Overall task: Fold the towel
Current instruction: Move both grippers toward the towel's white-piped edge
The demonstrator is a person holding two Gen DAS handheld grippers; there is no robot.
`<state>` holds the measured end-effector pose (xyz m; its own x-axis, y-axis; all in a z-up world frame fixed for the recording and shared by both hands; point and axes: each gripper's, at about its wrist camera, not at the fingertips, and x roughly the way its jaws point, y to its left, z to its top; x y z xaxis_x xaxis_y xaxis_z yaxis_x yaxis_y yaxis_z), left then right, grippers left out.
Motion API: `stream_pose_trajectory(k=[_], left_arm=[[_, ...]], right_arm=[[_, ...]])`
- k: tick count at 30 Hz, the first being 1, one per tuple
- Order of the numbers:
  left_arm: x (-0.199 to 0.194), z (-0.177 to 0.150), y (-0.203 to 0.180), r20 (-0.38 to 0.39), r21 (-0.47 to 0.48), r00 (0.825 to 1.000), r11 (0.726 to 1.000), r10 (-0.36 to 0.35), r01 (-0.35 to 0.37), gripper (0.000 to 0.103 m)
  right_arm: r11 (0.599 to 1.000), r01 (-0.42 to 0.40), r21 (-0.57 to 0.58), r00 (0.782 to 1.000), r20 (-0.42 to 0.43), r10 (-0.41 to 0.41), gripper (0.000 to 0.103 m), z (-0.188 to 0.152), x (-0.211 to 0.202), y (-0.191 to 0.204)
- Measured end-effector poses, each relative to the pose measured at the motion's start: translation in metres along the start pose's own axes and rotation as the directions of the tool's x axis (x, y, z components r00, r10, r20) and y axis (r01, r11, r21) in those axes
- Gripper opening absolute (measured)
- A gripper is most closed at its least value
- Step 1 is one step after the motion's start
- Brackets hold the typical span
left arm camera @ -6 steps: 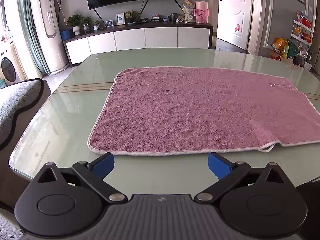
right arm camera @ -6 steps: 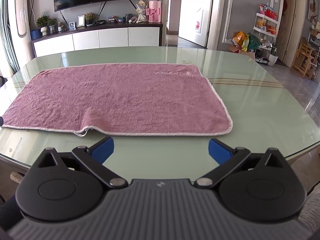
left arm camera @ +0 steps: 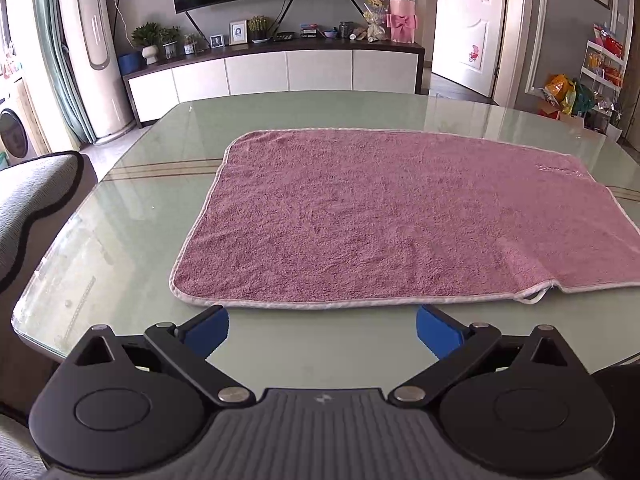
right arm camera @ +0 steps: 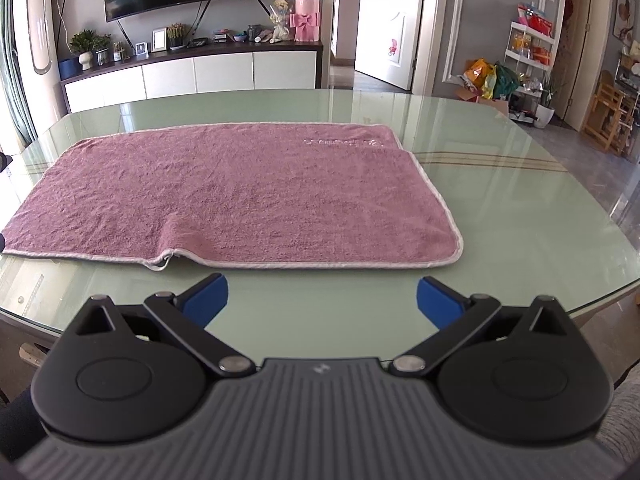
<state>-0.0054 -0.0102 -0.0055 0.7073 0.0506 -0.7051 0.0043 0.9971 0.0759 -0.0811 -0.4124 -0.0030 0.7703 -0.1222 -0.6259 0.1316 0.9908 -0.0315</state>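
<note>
A pink towel (left arm camera: 380, 216) with white trim lies flat on the glass table (left arm camera: 132, 208); it also shows in the right wrist view (right arm camera: 240, 196). A small hanging loop (left arm camera: 534, 295) sticks out of its near edge, seen too in the right wrist view (right arm camera: 160, 265). My left gripper (left arm camera: 322, 330) is open and empty, just short of the towel's near edge by its left corner. My right gripper (right arm camera: 322, 300) is open and empty, just short of the near edge by the towel's right corner (right arm camera: 454, 254).
The table's near edge runs close under both grippers. A grey cushioned chair (left arm camera: 28, 204) stands at the table's left. A white TV cabinet (left arm camera: 276, 72) and a door (left arm camera: 466, 24) lie beyond the table. A shelf with bags (right arm camera: 524, 64) stands at the far right.
</note>
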Motion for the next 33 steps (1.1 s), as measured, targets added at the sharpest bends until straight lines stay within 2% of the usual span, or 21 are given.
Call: stream_pose_trajectory(k=[10, 19, 33], left_arm=[[0.0, -0.007, -0.007, -0.008, 0.002, 1.0, 1.0, -0.004, 0.004, 0.101], [0.017, 0.018, 0.014, -0.044, -0.024, 0.999, 0.999, -0.031, 0.03, 0.101], [0.024, 0.029, 0.021, -0.063, -0.054, 0.997, 0.998, -0.046, 0.042, 0.101]], right_arm=[[1.0, -0.017, 0.002, 1.0, -0.008, 0.017, 0.103, 0.002, 0.003, -0.004], [1.0, 0.002, -0.014, 1.0, -0.025, -0.003, 0.103, 0.003, 0.006, -0.005], [1.0, 0.022, -0.008, 0.999, -0.039, -0.023, 0.103, 0.005, 0.013, 0.003]])
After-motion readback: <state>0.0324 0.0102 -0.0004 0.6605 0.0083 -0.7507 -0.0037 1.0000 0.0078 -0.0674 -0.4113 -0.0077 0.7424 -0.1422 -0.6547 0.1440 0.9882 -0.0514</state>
